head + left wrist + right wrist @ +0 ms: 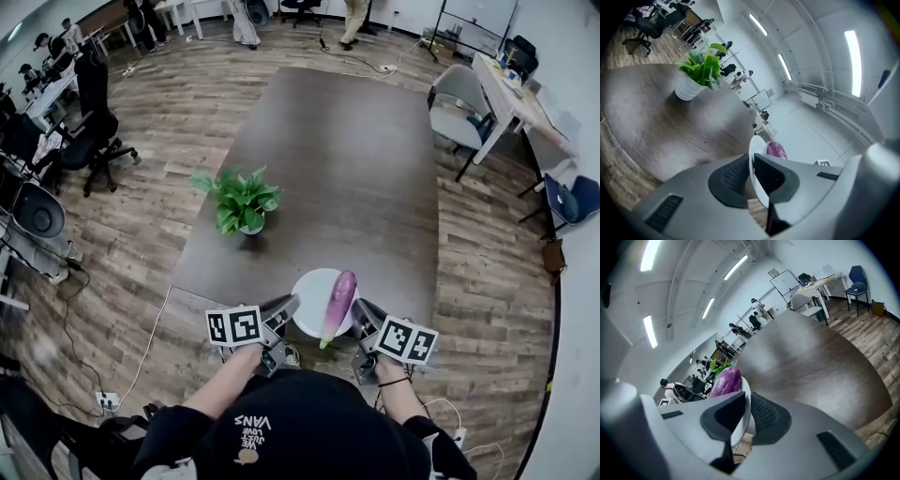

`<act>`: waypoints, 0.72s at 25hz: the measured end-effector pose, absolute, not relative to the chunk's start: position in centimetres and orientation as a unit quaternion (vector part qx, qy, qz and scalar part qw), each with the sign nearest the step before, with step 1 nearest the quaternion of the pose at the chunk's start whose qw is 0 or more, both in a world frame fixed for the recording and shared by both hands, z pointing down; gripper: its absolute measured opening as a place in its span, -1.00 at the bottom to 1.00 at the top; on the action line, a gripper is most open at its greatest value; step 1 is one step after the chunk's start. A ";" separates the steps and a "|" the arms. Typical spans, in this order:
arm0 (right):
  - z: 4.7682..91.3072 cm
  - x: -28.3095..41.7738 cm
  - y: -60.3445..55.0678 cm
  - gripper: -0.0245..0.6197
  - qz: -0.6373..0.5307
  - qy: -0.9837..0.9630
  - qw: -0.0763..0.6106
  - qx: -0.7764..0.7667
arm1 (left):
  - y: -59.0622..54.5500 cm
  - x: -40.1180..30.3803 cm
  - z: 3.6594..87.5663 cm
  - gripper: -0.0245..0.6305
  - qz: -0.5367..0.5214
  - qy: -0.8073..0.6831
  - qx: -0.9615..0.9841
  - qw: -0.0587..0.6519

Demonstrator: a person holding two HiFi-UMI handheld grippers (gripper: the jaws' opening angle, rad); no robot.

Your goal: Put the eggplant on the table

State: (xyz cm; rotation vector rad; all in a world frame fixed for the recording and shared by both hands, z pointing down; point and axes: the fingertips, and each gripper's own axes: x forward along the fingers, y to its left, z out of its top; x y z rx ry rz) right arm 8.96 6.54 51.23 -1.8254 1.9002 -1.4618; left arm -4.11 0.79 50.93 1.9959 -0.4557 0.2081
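A purple eggplant lies on a white plate, its green stem end over the plate's near rim. I hold the plate between both grippers above the near edge of the dark table. My left gripper is shut on the plate's left rim, my right gripper shut on its right rim. In the left gripper view the plate stands edge-on between the pads with the eggplant behind it. The right gripper view shows the eggplant resting on the plate.
A potted green plant stands on the table's left side. Office chairs sit left of the table, a grey chair and a desk at the right. People stand at the room's far end. Cables run over the wooden floor.
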 end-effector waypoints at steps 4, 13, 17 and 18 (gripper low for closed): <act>51.4 8.5 5.1 -0.78 -0.485 0.625 0.066 -0.608 | -0.9 -4.5 51.1 -0.84 0.092 -0.182 0.832 0.517; 51.9 7.3 2.5 -0.78 -0.487 0.617 0.066 -0.615 | -3.7 -5.6 51.6 -0.84 0.099 -0.173 0.830 0.521; 51.8 7.7 1.5 -0.78 -0.486 0.619 0.064 -0.613 | -4.5 -5.3 51.6 -0.84 0.094 -0.177 0.830 0.520; 51.7 7.9 1.1 -0.78 -0.485 0.621 0.062 -0.613 | -4.9 -5.2 51.6 -0.84 0.093 -0.178 0.830 0.521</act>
